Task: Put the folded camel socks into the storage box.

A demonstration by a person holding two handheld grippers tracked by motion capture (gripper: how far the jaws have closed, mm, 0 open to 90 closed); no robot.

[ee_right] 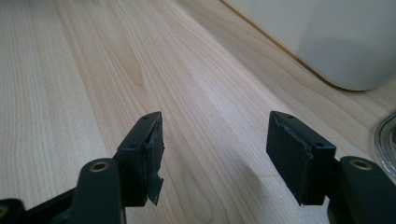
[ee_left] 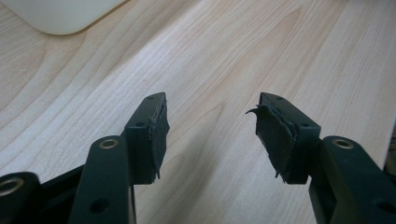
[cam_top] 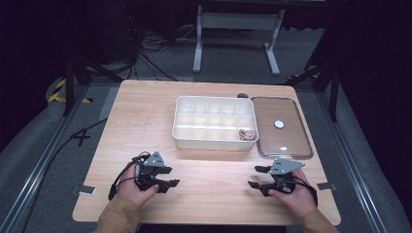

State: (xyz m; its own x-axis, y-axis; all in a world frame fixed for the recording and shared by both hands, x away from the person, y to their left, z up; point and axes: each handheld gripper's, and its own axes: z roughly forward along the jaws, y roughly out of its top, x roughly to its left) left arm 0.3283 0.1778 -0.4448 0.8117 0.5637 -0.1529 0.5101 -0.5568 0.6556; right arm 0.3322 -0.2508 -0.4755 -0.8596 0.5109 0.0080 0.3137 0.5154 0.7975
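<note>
A white divided organiser box (cam_top: 214,122) stands at the middle of the wooden table (cam_top: 145,121); a small pale item (cam_top: 247,134) lies in its front right compartment. The box's clear lid (cam_top: 281,127) lies flat to the right of it. My left gripper (cam_top: 171,176) rests near the front left, held in a hand, open, nothing between its jaws. My right gripper (cam_top: 256,176) rests at the front right, open and empty too. In the left gripper view the jaws of my left gripper (ee_left: 211,133) stand apart over bare wood, a box corner (ee_left: 60,16) beyond. In the right gripper view my right gripper (ee_right: 215,151) is open, the box wall (ee_right: 336,37) ahead.
A small white round piece (cam_top: 279,124) sits on the lid. A dark round object (cam_top: 242,95) lies at the table's far edge behind the box. A metal stand (cam_top: 236,34) and cables (cam_top: 150,53) are on the floor beyond. Bare wood lies between the two grippers.
</note>
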